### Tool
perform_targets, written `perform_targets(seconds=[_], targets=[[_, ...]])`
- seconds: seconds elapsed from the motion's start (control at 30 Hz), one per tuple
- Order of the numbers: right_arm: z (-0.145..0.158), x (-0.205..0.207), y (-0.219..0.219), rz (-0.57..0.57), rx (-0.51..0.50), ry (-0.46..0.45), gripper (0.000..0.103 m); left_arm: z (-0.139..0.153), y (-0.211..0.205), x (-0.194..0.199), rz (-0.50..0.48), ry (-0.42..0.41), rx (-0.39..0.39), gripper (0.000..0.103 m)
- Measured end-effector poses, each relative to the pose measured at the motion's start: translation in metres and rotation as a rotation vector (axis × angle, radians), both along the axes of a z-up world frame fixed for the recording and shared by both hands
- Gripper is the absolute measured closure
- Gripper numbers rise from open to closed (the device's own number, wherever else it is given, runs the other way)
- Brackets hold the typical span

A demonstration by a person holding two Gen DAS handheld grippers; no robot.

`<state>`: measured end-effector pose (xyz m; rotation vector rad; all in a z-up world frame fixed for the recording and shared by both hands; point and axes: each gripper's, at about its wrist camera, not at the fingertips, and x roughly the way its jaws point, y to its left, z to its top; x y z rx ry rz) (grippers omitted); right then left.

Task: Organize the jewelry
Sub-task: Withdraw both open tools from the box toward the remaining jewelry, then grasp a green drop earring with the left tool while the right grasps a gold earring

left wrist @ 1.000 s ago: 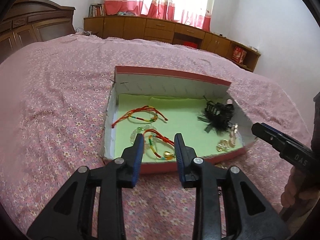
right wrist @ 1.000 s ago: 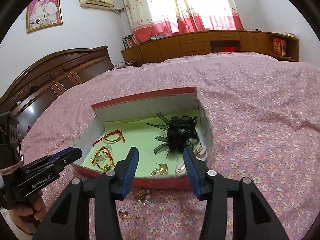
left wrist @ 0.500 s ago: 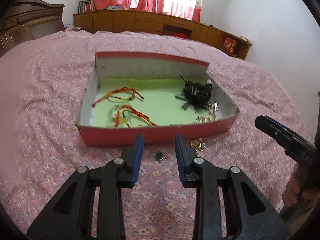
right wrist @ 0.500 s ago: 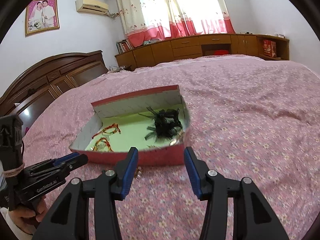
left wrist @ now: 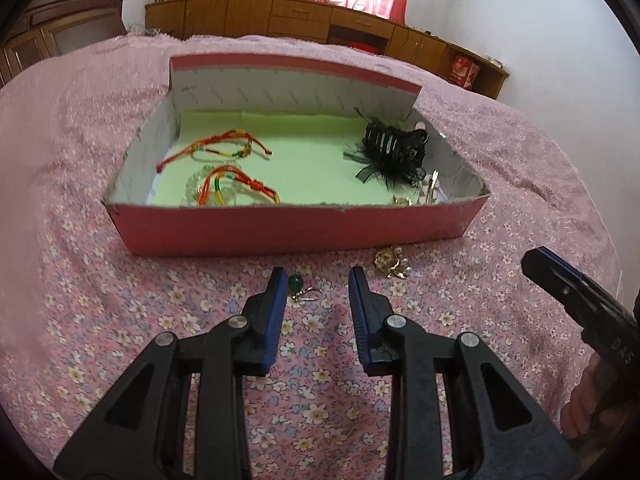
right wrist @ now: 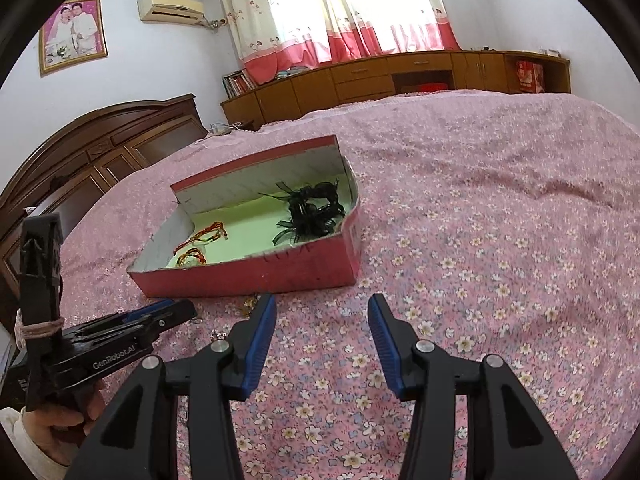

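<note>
Both grippers hang over the bed [left wrist: 100, 320] before the red box [left wrist: 296, 228], left gripper [left wrist: 318, 280] and right gripper [right wrist: 322, 304] jaws spread and empty, a green-beaded piece [left wrist: 297, 283], perhaps a ring, by the left tips.

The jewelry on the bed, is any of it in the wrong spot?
Yes. Two pieces lie loose on the bedspread in front of the red box, not inside it: a green-bead ring just beyond the left hand-held gripper, and a gold ornament to its right. The string bracelets and the black hair clip are already in the box.
</note>
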<state>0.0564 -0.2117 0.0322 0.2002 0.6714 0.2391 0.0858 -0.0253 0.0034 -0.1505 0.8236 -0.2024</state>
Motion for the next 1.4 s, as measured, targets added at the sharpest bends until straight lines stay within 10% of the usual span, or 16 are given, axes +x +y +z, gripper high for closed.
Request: perform_targets(seconds=[0.4,1.4], targets=[[-0.009,-0.002,0.004,0.012,0.000,0.015,0.052,-0.014,-0.004,0.010,0.014,0.039,0.029,0.103],[-0.011,-0.001,0.046,0.100,-0.029,0.056,0.052,0.025,0.029,-0.016,0.073,-0.062,0.024,0.103]])
